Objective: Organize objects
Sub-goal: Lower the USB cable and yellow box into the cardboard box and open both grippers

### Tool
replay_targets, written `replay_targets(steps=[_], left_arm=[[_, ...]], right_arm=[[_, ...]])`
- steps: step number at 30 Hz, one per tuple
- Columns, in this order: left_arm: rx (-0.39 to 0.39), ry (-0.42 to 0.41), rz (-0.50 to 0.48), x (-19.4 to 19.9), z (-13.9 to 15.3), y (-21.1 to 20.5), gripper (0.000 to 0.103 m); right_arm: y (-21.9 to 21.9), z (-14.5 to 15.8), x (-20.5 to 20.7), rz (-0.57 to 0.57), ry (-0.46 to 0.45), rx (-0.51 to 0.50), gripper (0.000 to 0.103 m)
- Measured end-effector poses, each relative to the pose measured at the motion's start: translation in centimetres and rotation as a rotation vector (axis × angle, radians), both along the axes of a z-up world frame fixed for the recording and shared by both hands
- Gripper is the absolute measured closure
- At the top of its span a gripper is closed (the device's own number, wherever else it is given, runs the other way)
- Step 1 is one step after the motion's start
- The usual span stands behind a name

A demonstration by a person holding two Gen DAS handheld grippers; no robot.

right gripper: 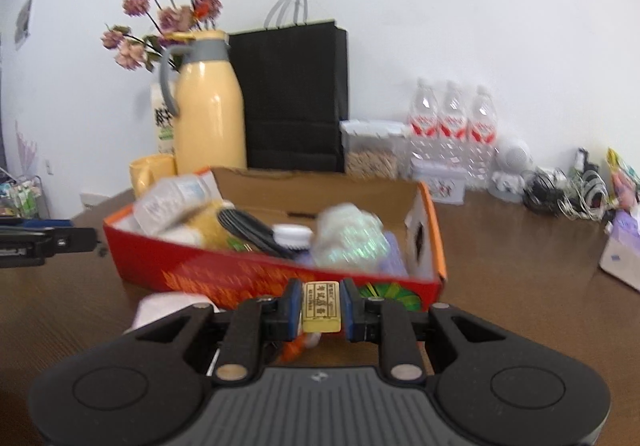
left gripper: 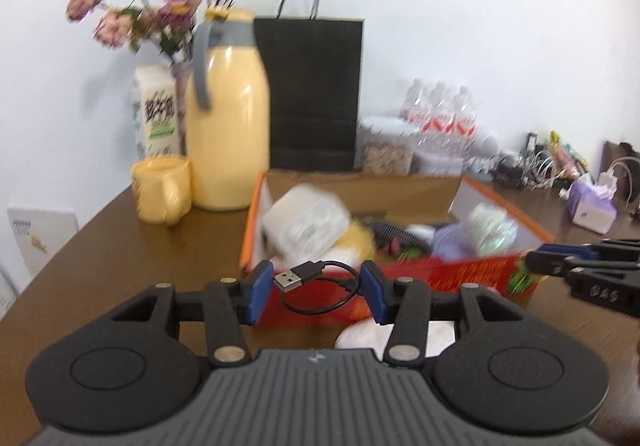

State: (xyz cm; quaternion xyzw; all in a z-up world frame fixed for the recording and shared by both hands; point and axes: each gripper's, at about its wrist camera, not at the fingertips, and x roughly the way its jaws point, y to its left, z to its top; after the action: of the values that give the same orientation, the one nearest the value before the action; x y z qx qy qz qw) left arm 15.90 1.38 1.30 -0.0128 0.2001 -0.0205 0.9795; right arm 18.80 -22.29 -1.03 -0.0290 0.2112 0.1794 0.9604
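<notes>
1. The left tool (left gripper: 316, 292) gripped one coiled black USB cable (left gripper: 316, 286) between its blue pads.
2. The right tool (right gripper: 321, 306) pinched one small yellow printed block (right gripper: 321, 306).
3. Both hung before one red-and-orange cardboard box (right gripper: 280, 270) on the brown wooden desk (right gripper: 520, 286).
4. Three clear water bottles (right gripper: 452, 126) stood behind.

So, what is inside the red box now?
The red box holds a clear container, something yellow, a black comb, a white-capped jar and a shiny wrapped bundle. Whatever lies under them is covered.
</notes>
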Motion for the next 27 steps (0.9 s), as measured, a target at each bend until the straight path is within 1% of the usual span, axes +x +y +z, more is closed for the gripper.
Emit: replay_targets(steps=[7, 12, 18, 23, 27], left_arm=[[-0.015, -0.070, -0.040, 3.1, 3.2, -2.6, 0.054], [-0.030, -0.076, -0.032, 6.1, 4.1, -3.7, 0.054], [-0.058, -0.042, 0.013, 9.7, 3.4, -3.7, 0.054], [-0.074, -0.013, 0.029, 12.4, 2.6, -3.7, 0.055], [-0.052, 0.007, 0.023, 13.9, 1.9, -4.3, 0.055]], right_arm=[[2.8, 3.4, 2.0, 0.049, -0.072, 0.011, 0.084], [4.3, 4.8, 4.8, 0.044, -0.089, 0.013, 0.084], [5.2, 4.5, 8.4, 0.015, -0.066, 0.009, 0.084], [5.2, 3.8, 10.9, -0.011, -0.046, 0.011, 0.084], [5.2, 2.7, 12.6, -0.023, -0.019, -0.002, 0.084]])
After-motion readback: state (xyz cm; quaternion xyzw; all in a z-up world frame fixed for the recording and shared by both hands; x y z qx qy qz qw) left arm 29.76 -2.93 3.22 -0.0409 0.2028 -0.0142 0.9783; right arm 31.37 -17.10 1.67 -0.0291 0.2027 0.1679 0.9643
